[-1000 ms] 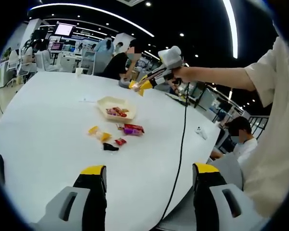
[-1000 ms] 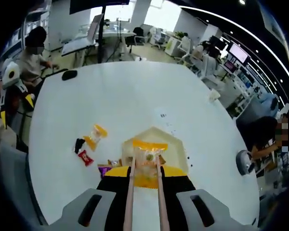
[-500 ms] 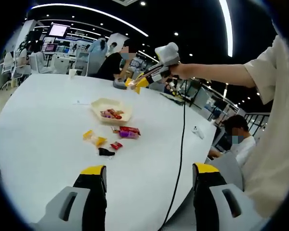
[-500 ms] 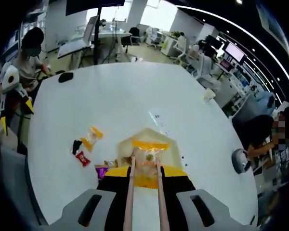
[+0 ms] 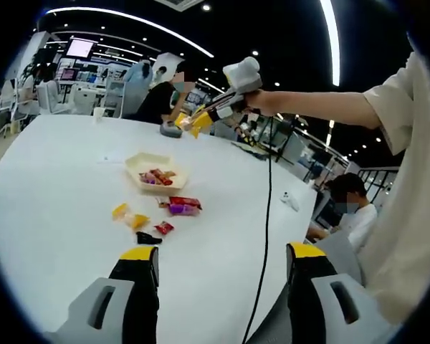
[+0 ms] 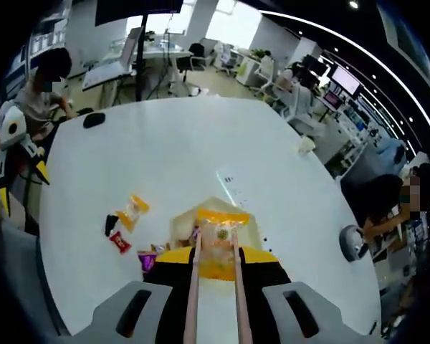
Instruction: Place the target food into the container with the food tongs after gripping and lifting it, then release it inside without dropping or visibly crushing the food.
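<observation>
We take this as the carry step. The right gripper (image 6: 215, 266) has its 2 jaws pressed on a pair of tongs (image 6: 214, 287), whose 2 arms run forward between the jaws and pinch a clear snack packet with an orange top (image 6: 218, 231) at their tips. The packet hangs in the air, and beyond it, past the jaw tips, lies the pale container (image 6: 179, 223) on the white table (image 6: 165, 150). In the left gripper view, the left gripper (image 5: 221, 261) hovers with its 2 jaws spread and nothing between them; ahead of them sit the container (image 5: 137, 163), already holding some wrapped snacks, and several loose snacks (image 5: 154, 216) nearer the jaws. Next, we judge, the packet must be lowered over the container's hollow and the squeeze eased gently so that it settles inside.
</observation>
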Demonstrator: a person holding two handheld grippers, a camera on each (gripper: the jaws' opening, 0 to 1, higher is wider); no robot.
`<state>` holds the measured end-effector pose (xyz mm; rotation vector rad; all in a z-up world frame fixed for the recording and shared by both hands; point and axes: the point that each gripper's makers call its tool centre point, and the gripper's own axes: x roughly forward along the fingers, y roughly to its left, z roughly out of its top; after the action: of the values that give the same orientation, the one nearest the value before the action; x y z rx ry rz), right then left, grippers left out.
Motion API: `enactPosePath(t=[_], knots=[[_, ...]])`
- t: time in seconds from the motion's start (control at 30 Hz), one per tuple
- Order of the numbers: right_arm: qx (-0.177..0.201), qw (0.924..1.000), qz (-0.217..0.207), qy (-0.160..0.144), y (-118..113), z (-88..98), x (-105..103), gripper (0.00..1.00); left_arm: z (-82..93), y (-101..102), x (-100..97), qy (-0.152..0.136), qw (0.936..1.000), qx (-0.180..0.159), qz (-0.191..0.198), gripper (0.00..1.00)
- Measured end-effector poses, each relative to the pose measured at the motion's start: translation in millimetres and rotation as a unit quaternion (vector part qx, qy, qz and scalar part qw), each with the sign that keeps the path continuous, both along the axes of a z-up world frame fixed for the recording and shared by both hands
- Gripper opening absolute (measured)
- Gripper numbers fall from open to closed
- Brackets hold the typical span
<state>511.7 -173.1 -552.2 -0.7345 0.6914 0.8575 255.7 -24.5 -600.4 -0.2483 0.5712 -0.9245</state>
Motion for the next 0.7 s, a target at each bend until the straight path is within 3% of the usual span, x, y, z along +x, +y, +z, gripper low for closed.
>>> enactPosePath(t=[0.7], knots=[[-0.01,0.9997,-0.001,-0.024,0.3,2.7,18.1,0.23,4.2,8.0,2.2,-0.006,0.9999,-0.005,0.011,0.71]])
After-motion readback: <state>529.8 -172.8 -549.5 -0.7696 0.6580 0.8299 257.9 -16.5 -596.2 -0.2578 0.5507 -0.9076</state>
